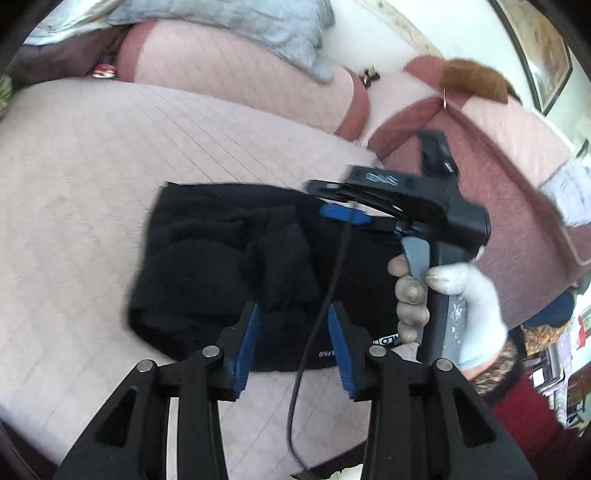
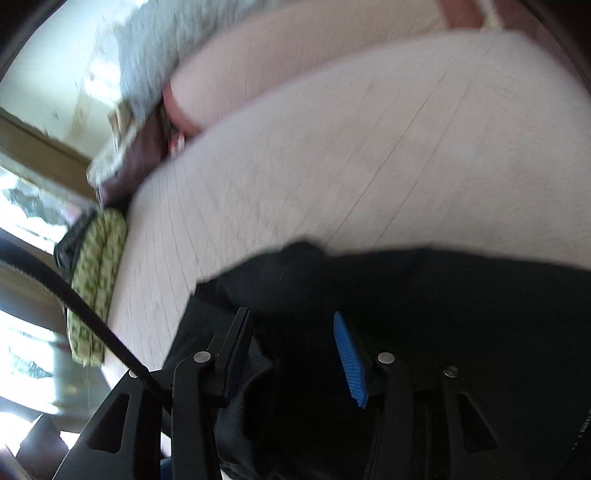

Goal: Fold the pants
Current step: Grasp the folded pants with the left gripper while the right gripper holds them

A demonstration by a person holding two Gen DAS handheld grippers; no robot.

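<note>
Black pants (image 1: 229,266) lie in a folded bundle on the pink quilted sofa seat (image 1: 92,166). My left gripper (image 1: 295,310) hovers over the bundle's near edge, its blue pads (image 1: 249,343) apart and gripping nothing; only a black cable (image 1: 334,273) runs between them. A gloved hand (image 1: 476,299) holds the right gripper's black body (image 1: 436,206) above the right end of the pants. In the blurred right wrist view the pants (image 2: 443,295) fill the lower half, and my right gripper (image 2: 291,317) stands open just over the fabric without pinching it.
Pink back cushions (image 1: 240,74) and a grey blanket (image 1: 258,26) lie behind the seat. A brown cloth (image 1: 476,79) sits on the right armrest. A green patterned roll (image 2: 96,295) lies at the seat's left edge. A framed picture (image 1: 535,55) hangs on the wall.
</note>
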